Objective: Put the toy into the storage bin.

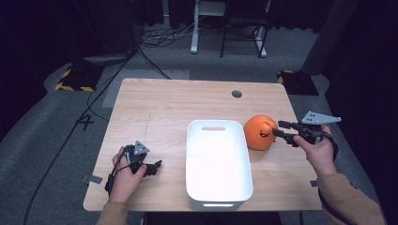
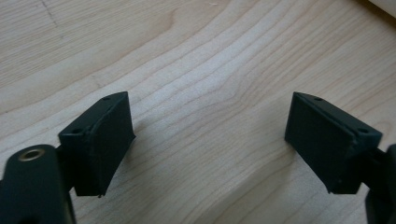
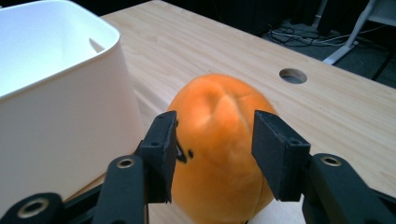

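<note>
Your table (image 1: 155, 108) is pale wood with a fine straight grain, a round cable hole (image 1: 237, 93) at about one o'clock from its middle. Just right of centre stands a smooth white plastic bin (image 1: 218, 187), rectangular with rounded corners and a slot handle at its far end. The orange toy (image 1: 260, 132) is a soft-looking, matte, egg-shaped ball with a small dark face printed on it; it sits at three o'clock from the bin's far end, just beside the wall. Your right gripper (image 1: 280, 128) comes at it from three o'clock, and in the right gripper view the toy (image 3: 219, 149) sits between the two flat black pads, which pinch its sides. Your left gripper (image 1: 156, 166) rests at nine o'clock from the bin, its jaws spread over bare wood (image 2: 210, 93).
</note>
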`<action>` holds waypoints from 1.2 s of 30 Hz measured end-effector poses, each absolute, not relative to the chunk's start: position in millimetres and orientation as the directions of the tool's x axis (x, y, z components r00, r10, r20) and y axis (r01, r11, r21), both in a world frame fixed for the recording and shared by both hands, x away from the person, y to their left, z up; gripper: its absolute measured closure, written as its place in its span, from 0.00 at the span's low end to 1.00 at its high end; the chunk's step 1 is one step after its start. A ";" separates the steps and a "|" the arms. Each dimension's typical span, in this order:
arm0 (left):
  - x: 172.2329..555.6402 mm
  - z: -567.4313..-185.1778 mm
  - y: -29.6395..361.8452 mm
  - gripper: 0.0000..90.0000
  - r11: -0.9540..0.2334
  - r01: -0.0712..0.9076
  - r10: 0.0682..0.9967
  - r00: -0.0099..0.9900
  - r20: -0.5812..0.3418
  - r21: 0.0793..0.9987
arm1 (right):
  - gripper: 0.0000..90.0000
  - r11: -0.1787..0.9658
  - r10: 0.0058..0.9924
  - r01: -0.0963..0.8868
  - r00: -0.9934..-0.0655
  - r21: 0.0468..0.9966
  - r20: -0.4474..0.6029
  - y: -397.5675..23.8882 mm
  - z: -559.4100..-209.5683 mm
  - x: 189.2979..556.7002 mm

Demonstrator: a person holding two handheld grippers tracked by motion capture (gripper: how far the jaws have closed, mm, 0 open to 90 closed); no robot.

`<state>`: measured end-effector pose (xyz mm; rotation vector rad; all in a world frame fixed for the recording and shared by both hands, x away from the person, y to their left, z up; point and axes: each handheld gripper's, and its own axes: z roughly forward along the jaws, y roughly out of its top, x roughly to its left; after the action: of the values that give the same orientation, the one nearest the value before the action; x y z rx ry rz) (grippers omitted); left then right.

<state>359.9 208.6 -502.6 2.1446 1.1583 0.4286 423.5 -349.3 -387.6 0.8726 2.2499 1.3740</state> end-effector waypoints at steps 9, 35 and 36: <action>360.1 -502.2 208.6 0.15 -0.399 0.618 0.829 0.558 -0.020 0.678 | 0.58 0.305 0.670 0.326 -0.741 0.895 0.042 -344.3 -390.8 443.7; 359.7 -502.7 207.1 0.13 -0.393 0.623 0.837 0.548 -0.018 0.676 | 0.92 0.344 0.568 0.240 -0.823 0.908 0.003 -343.4 -365.9 440.9; 359.4 -502.3 207.2 0.13 -0.389 0.629 0.840 0.542 -0.020 0.673 | 0.92 0.332 0.546 0.225 -0.838 0.916 0.008 -345.1 -359.7 438.6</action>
<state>359.4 207.2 -502.3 2.1462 1.1809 0.4319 438.6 -345.1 -359.7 0.6892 2.2993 1.5078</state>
